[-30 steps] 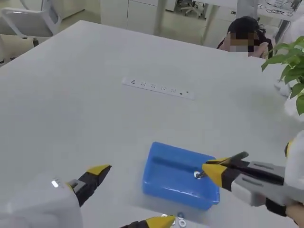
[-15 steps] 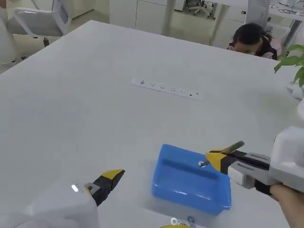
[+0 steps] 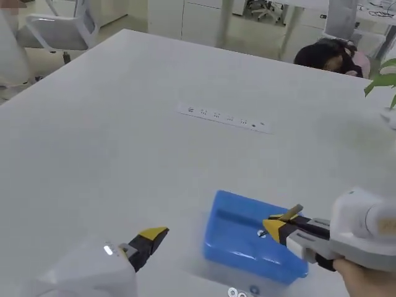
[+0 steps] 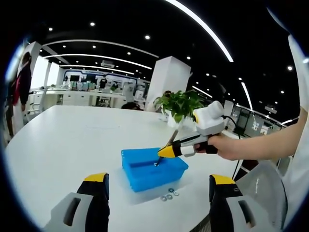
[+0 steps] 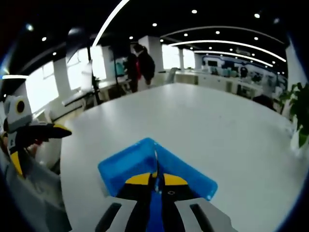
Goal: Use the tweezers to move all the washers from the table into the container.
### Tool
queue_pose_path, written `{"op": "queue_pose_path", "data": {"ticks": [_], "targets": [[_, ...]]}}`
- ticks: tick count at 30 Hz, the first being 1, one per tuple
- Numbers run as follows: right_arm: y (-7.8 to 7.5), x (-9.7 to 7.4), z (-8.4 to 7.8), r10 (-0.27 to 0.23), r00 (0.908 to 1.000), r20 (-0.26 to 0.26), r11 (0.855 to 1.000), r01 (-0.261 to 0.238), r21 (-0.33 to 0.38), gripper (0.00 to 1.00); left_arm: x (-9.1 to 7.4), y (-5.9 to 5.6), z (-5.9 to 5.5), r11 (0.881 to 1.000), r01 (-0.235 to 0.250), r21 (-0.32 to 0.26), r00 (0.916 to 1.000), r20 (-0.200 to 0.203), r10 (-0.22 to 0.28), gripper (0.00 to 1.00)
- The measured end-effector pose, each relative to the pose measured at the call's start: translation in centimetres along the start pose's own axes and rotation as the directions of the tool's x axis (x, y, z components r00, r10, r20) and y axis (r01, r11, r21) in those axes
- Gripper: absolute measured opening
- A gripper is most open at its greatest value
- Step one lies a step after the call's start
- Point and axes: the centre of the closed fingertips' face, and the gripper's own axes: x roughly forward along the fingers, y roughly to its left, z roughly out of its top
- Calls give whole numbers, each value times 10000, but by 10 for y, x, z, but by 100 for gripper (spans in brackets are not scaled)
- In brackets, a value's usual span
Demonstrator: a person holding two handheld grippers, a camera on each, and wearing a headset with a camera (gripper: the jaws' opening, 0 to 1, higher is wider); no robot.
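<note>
A few loose washers (image 3: 238, 292) lie on the white bench (image 3: 124, 136) at the bottom edge of the head view, just in front of the blue container (image 3: 247, 261), which sits low and right of centre. Over the container's open top, the tweezers (image 3: 293, 212) slant down to the left from the right claw (image 3: 272, 224), their tip inside the rim line. A small grey speck shows at that tip, too small to tell as a washer.

The right claw enters from the lower right, held about level by a hand (image 3: 365, 281). The right gripper view looks straight down the tweezers: the two jaws are pressed narrow against the thin tool at bottom centre, with the container's blue corner just beyond.

The left gripper view gives the side-on angle. The hand and bare forearm reach in from the right, the tweezers dip into the container at centre, and the washers sit in a small cluster on the bench just beside its near wall. The left claw (image 4: 159, 176) stands wide, gripping nothing, low over the bench and well apart from the container.

A power strip (image 3: 223, 117) lies mid-frame in the head view; a potted plant (image 4: 179, 103) stands behind the container.
</note>
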Motion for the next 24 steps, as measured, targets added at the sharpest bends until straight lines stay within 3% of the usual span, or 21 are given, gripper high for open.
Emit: {"op": "queue_pose_path", "data": {"ticks": [9,12,13,24], "targets": [[2,4,-16,121,9998,-133,9999,-123,-118,4,0,2,-2,10000,-71,-6,9999,-97,71,86],[3,5,-22,174,9997,-150,9997,-177,-170,4,0,-2,2,9999,92,-76,9999,101,-92,87],[3,5,-18,173,9998,128,9995,-170,-252,4,0,-2,2,9999,99,-81,9999,105,-98,87],[2,3,-22,174,9998,121,9998,-174,-46,5,0,0,0,10000,18,-43,10000,8,-18,86]]}}
